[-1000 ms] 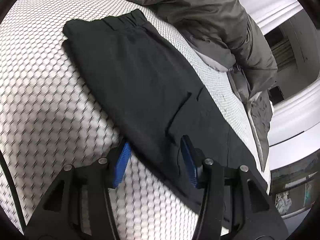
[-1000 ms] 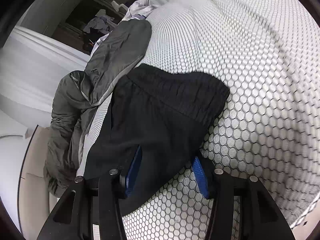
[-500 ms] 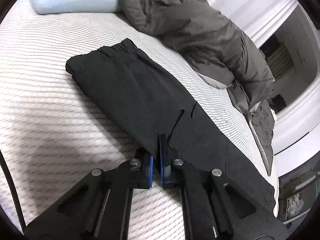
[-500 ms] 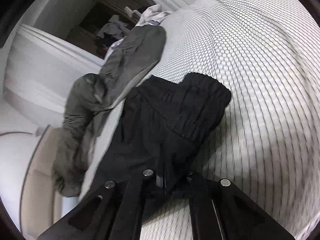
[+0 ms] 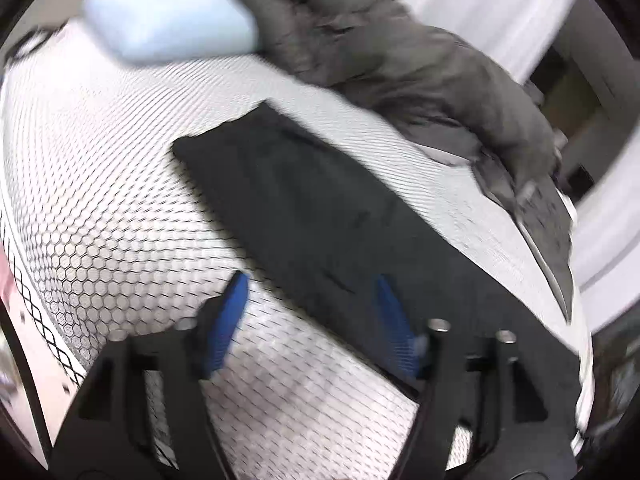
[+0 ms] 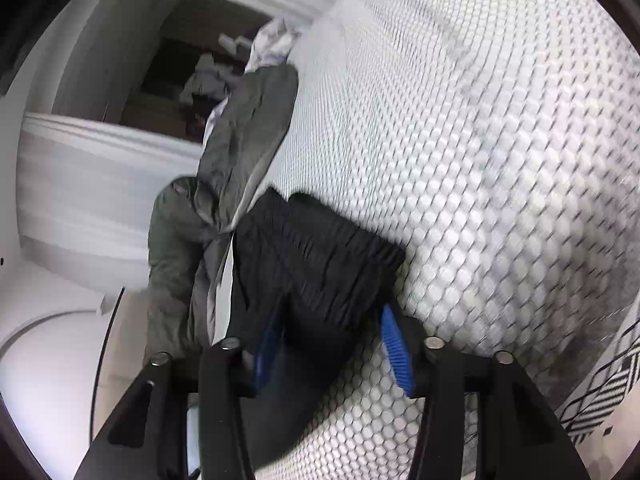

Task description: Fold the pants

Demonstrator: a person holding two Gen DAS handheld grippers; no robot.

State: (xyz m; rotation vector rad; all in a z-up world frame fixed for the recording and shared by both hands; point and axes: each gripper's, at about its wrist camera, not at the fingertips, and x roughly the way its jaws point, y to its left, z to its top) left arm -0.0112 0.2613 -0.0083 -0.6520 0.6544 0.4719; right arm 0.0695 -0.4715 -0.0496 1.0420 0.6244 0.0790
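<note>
The black pants [image 5: 320,208] lie as one long strip on the honeycomb-patterned mattress [image 5: 100,184], legs already laid one over the other by the look of it, the gathered waistband at the far end in the left wrist view and close to the camera in the right wrist view. The left gripper [image 5: 312,316] hovers over the near edge of the strip, its jaws opening and nothing pinched between them — one blue pad over bare mattress, the other over black cloth. The right gripper [image 6: 332,344] straddles the waistband corner with its jaws opening too; the cloth sits between the pads but I judge it not clamped. The step in hand seems to be taking fresh holds for the next fold, end to end. To do it well, each gripper should catch both layers at an edge, pinch close to the corners so the strip stays square, lift only enough to clear the mattress, and carry one end flat over the other. Counted: one pair of pants, two grippers, one pale blue pillow [image 5: 168,20], one crumpled grey jacket [image 5: 400,68] just beside the pants, and some pale laundry [image 6: 272,44] past the mattress's far edge — too blurred to count.
</note>
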